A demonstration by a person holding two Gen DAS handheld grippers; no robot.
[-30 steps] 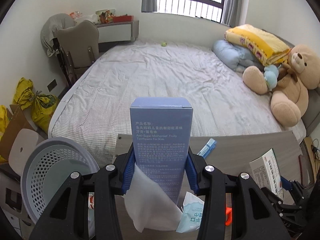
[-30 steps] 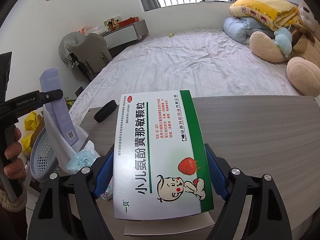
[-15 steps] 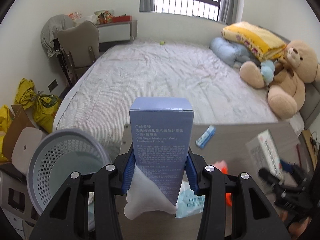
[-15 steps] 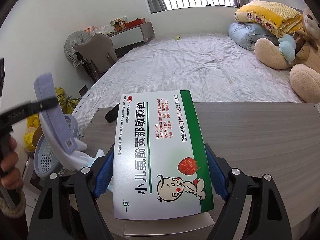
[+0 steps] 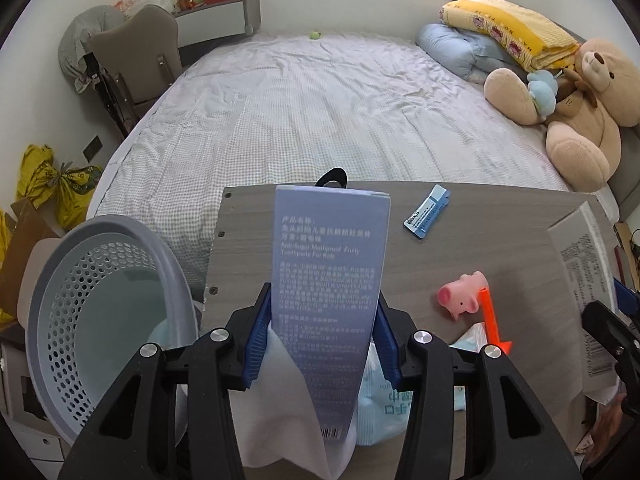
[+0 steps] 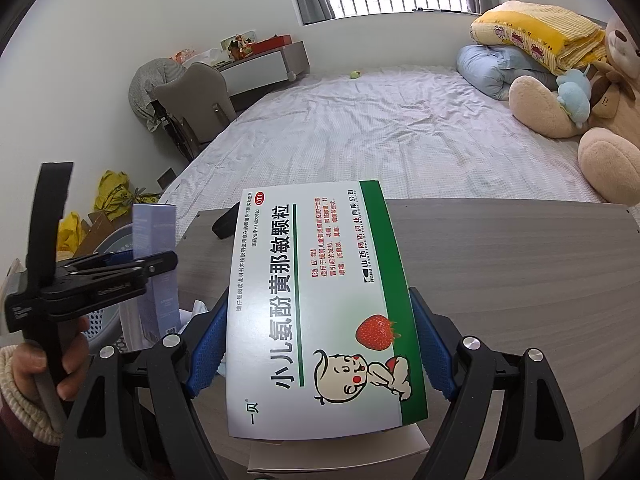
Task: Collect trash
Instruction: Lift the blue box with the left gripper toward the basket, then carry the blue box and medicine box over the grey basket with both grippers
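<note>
My left gripper (image 5: 324, 320) holds a pale blue toothpaste box (image 5: 328, 280) upright between its blue pads, with a white tissue (image 5: 272, 420) hanging below the box. Its jaws are opening, and the pads still touch the box's sides. It hovers over the table's left edge, beside a grey perforated basket (image 5: 52, 288) on the left. My right gripper (image 6: 320, 344) is shut on a white and green medicine box (image 6: 316, 280) above the wooden table (image 6: 520, 264). The right wrist view shows the left gripper (image 6: 160, 264) and the toothpaste box (image 6: 156, 232) at the left.
On the table (image 5: 500, 232) lie a blue sachet (image 5: 426, 216), a pink pig toy (image 5: 460, 298), an orange plastic piece (image 5: 492, 320), a light blue packet (image 5: 384, 400) and a black object (image 5: 332, 178). A bed (image 5: 320, 112) lies beyond. Yellow bags (image 5: 48, 184) stand at the left wall.
My left gripper has sunk and tipped downward with the toothpaste box, so more of the tabletop and the pig toy show. The right gripper and medicine box have kept still.
</note>
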